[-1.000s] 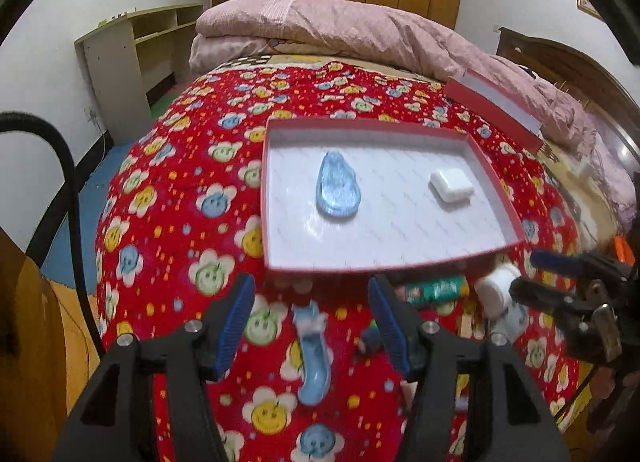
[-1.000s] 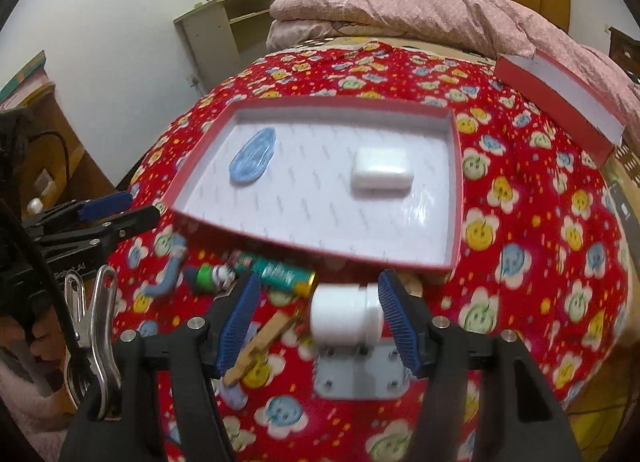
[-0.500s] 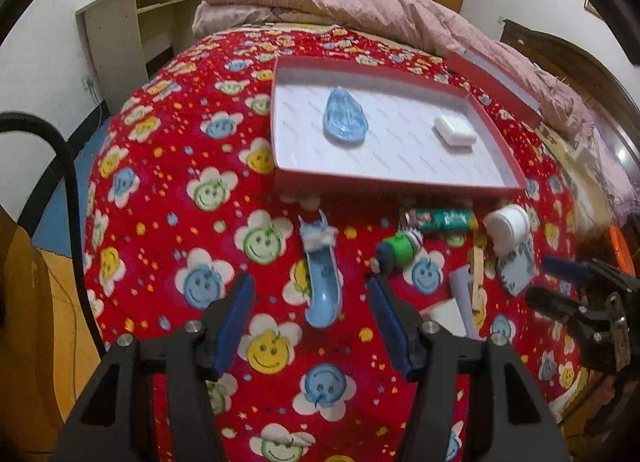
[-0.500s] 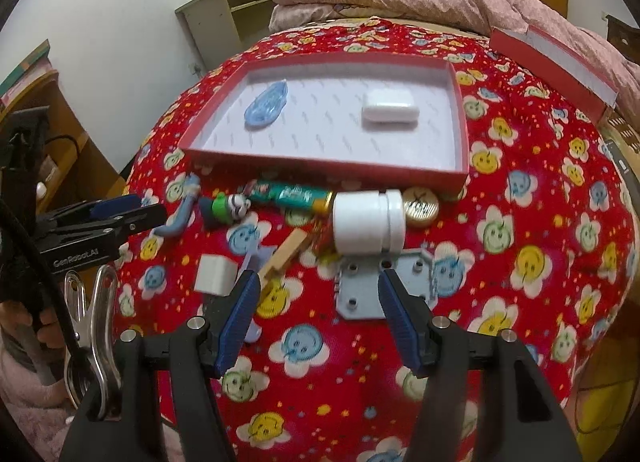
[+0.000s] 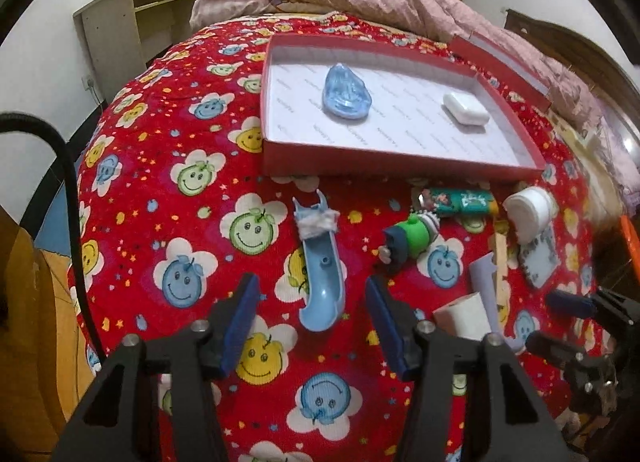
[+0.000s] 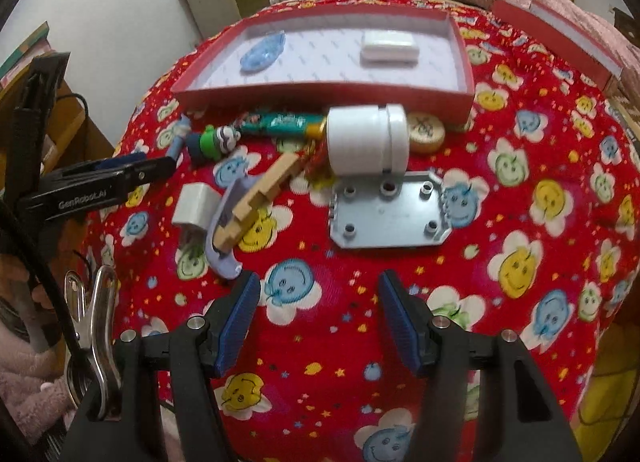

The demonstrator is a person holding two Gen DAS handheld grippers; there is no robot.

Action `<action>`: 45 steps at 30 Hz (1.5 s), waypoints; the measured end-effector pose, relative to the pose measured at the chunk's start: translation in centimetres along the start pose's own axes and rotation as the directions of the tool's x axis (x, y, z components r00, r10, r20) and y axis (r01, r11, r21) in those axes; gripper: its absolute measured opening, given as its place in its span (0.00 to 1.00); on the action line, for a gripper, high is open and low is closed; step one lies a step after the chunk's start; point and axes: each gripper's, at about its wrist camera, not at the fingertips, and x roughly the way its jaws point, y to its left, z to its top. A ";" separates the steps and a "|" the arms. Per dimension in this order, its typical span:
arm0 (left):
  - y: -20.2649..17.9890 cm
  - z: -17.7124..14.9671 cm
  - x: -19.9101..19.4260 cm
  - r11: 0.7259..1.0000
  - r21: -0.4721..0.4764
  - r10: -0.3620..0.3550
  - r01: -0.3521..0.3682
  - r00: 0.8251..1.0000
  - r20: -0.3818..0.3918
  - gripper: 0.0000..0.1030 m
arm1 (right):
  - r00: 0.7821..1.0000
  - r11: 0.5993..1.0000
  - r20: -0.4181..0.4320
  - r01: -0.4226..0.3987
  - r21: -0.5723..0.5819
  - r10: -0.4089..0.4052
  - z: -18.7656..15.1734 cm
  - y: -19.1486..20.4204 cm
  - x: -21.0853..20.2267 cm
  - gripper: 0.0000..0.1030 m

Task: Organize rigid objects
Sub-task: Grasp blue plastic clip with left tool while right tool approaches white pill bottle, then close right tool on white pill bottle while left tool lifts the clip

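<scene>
My left tool (image 5: 310,320) is closing around the blue slide (image 5: 322,274) on the bed, pads not yet touching, right tool (image 6: 318,318) spread and empty; I think the slide's curved plastic could squirt sideways off-centre.

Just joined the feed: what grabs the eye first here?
The red smiley-flower blanket fills both views. On it lies a red tray holding a blue clear piece and a white case. In front of it lie scattered items, notably a white jar and a grey plate.
</scene>
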 end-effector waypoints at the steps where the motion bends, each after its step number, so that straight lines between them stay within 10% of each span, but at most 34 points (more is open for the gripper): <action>1: -0.1 0.0 0.3 1.000 0.007 0.009 -0.009 1.000 -0.008 0.48 | 1.000 1.000 0.008 0.001 0.001 -0.001 -0.1 0.0 0.0 0.61; 16: -1.7 -0.2 0.6 0.997 0.079 0.020 -0.023 0.999 0.038 0.23 | 0.997 0.999 0.069 -0.037 0.023 0.036 -0.9 -0.5 -0.4 0.62; 45: -1.4 0.0 -1.9 0.995 0.033 -0.096 0.094 0.994 0.061 0.18 | 0.983 0.997 0.175 0.045 0.066 -0.056 4.5 -1.8 -1.0 0.62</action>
